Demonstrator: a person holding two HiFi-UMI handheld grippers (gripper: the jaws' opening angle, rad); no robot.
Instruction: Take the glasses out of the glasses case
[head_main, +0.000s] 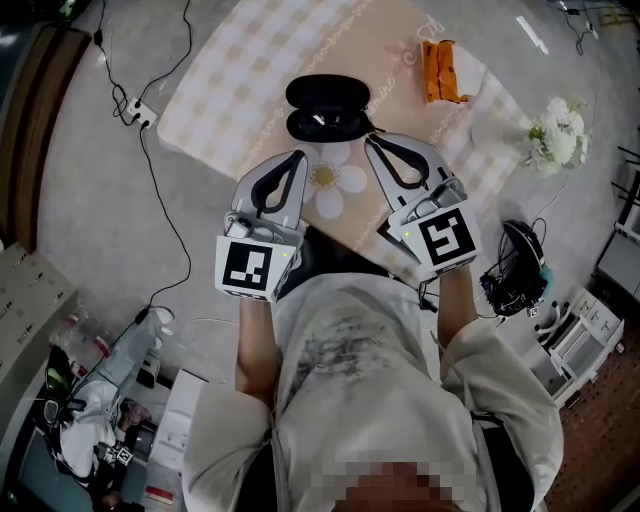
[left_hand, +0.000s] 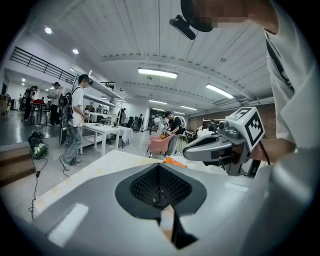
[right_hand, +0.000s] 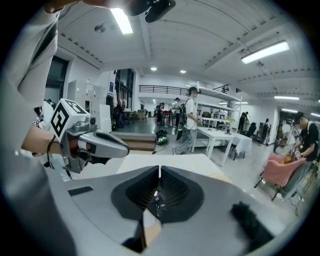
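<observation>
On the floor at the far left, a power strip (head_main: 141, 113) lies with its cable trailing beside the table (head_main: 205, 130), which is covered by a pale checked cloth.

The left gripper (head_main: 297, 156) is held low over the near edge of the table, pointing away from the person. In the left gripper view its jaws are pressed together with nothing between them, and they are tilted up toward the room, so the table hardly shows.

A white daisy shape (head_main: 331, 181) lies on the cloth between the two grippers. Just beyond it, past both sets of tips, the black case (head_main: 327, 106) lies open with its lid folded back. The nearer half holds something dark with a small glint. Whether that is the glasses cannot be told. Neither gripper touches the case.

The right gripper (head_main: 371, 141) sits level with the left one and angles slightly inward. Its jaws are also closed and empty, meeting in a thin line in the right gripper view.

Further right on the cloth is an orange packet (head_main: 440, 71). A bunch of white flowers (head_main: 556, 134) stands at the table's right edge.
</observation>
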